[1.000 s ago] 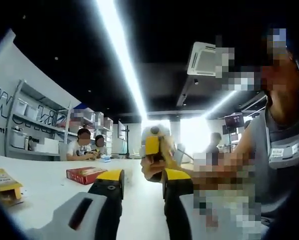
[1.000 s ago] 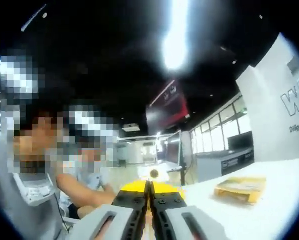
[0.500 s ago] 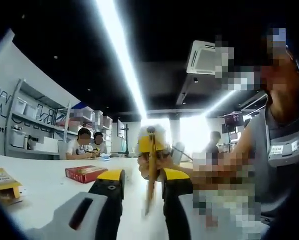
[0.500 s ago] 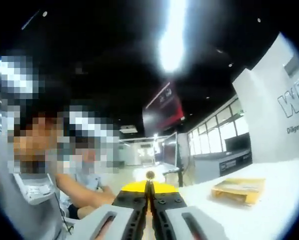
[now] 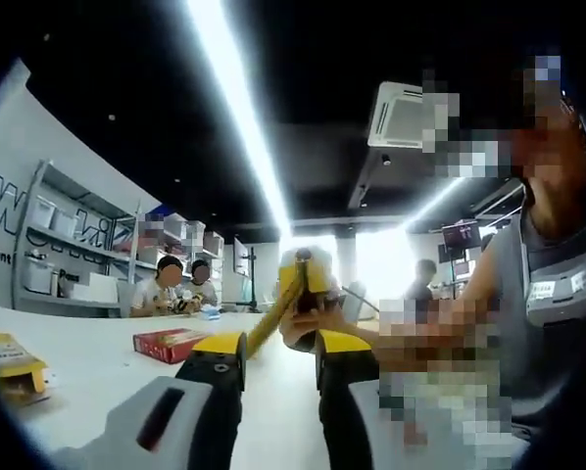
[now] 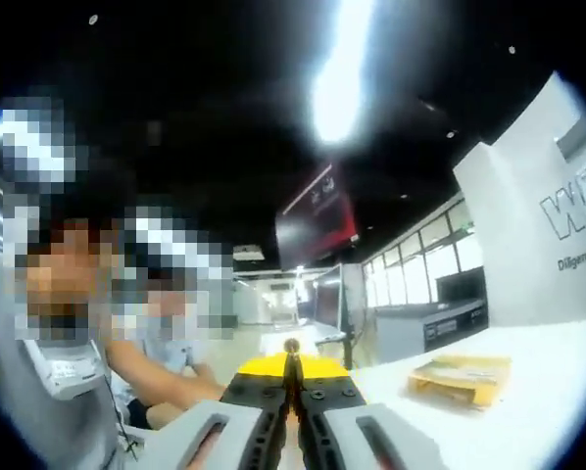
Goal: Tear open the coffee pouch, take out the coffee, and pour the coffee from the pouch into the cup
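The right gripper [image 6: 291,384] is clamped on the yellow pouch [image 5: 291,289]; the left gripper [image 5: 278,354] is apart. Tearing seems underway; next, grab the pouch's other side.

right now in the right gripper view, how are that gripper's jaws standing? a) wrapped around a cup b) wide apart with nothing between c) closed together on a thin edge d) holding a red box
c: the right gripper has its yellow-tipped jaws pressed together, with the thin edge of the coffee pouch sticking up from the seam between them.
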{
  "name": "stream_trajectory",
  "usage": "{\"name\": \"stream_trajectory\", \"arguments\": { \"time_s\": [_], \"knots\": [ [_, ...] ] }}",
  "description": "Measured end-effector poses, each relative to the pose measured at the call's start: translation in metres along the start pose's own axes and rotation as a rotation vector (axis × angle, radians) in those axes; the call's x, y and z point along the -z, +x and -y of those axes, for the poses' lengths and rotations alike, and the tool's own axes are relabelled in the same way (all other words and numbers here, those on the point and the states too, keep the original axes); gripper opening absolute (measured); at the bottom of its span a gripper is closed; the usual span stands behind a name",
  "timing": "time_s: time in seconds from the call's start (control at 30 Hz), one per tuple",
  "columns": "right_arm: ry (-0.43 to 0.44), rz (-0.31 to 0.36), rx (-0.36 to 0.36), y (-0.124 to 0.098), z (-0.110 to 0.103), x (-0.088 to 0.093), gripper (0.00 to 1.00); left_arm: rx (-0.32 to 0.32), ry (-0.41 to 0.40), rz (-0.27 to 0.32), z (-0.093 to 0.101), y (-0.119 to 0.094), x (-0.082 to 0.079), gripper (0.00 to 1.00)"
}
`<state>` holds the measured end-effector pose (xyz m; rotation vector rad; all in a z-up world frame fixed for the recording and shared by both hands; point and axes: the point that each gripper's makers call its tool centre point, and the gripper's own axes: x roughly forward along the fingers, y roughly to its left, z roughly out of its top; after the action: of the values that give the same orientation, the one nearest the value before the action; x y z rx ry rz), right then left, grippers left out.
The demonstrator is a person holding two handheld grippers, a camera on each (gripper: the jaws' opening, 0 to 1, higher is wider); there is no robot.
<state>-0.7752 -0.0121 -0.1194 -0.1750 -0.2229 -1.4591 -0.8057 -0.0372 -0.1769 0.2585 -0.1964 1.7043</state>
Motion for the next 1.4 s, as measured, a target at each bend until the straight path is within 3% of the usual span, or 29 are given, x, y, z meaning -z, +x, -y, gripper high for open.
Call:
{"name": "stream_trajectory", "arguments": {
  "time_s": [0.03, 0.13, 0.27, 0.33, 0.43, 0.53, 0.63, 0.77, 0.83, 0.9, 0.97, 1.0, 1.17, 1.33, 1.4],
  "knots": [
    [0.013, 0.025, -0.068, 0.002, -0.015, -0.006, 0.02, 0.0, 0.001, 0.0, 0.0, 0.0, 0.0, 0.3],
    [0.0, 0.036, -0.064, 0.002, -0.017, -0.009, 0.02, 0.0, 0.009, 0.001, 0.001, 0.0, -0.002, 0.3],
    [0.01, 0.02, 0.066, -0.008, 0.017, 0.002, 0.02, -0.001, 0.017, -0.006, 0.001, 0.0, 0.0, 0.3],
    [-0.012, -0.023, 0.128, -0.013, 0.031, 0.009, 0.02, 0.001, 0.017, -0.009, 0.001, 0.0, 0.001, 0.3],
    [0.004, 0.012, 0.082, -0.013, 0.023, 0.004, 0.02, 0.002, 0.016, -0.009, 0.001, 0.001, 0.001, 0.3],
    [-0.018, 0.034, -0.006, -0.007, 0.0, -0.007, 0.02, 0.004, 0.016, -0.014, 0.002, 0.001, 0.003, 0.3],
    [-0.019, 0.03, 0.002, -0.006, 0.0, -0.007, 0.02, 0.005, 0.019, -0.014, 0.002, 0.001, 0.002, 0.3],
    [-0.027, -0.043, 0.173, -0.014, 0.037, 0.011, 0.02, 0.001, 0.02, -0.011, 0.001, 0.0, 0.001, 0.3],
    [-0.026, -0.049, 0.209, -0.016, 0.043, 0.012, 0.02, 0.001, 0.017, -0.008, 0.0, 0.0, 0.001, 0.3],
    [-0.031, -0.05, 0.194, -0.015, 0.04, 0.011, 0.02, 0.001, 0.02, -0.01, 0.0, 0.0, 0.001, 0.3],
    [-0.043, 0.003, 0.036, -0.005, 0.006, -0.001, 0.02, 0.003, 0.02, -0.01, 0.001, 0.0, 0.001, 0.3],
    [-0.044, 0.02, 0.004, -0.004, -0.001, -0.006, 0.02, 0.003, 0.021, -0.01, 0.001, 0.0, 0.0, 0.3],
    [-0.044, -0.001, 0.004, -0.005, 0.001, -0.003, 0.02, 0.002, 0.02, -0.006, 0.0, 0.0, -0.001, 0.3],
    [-0.067, -0.084, 0.219, -0.016, 0.047, 0.014, 0.02, 0.003, 0.021, -0.007, 0.0, 0.0, 0.0, 0.3],
    [-0.062, -0.081, 0.218, -0.016, 0.046, 0.014, 0.02, 0.002, 0.022, -0.008, 0.0, 0.0, 0.0, 0.3]
  ]
}}
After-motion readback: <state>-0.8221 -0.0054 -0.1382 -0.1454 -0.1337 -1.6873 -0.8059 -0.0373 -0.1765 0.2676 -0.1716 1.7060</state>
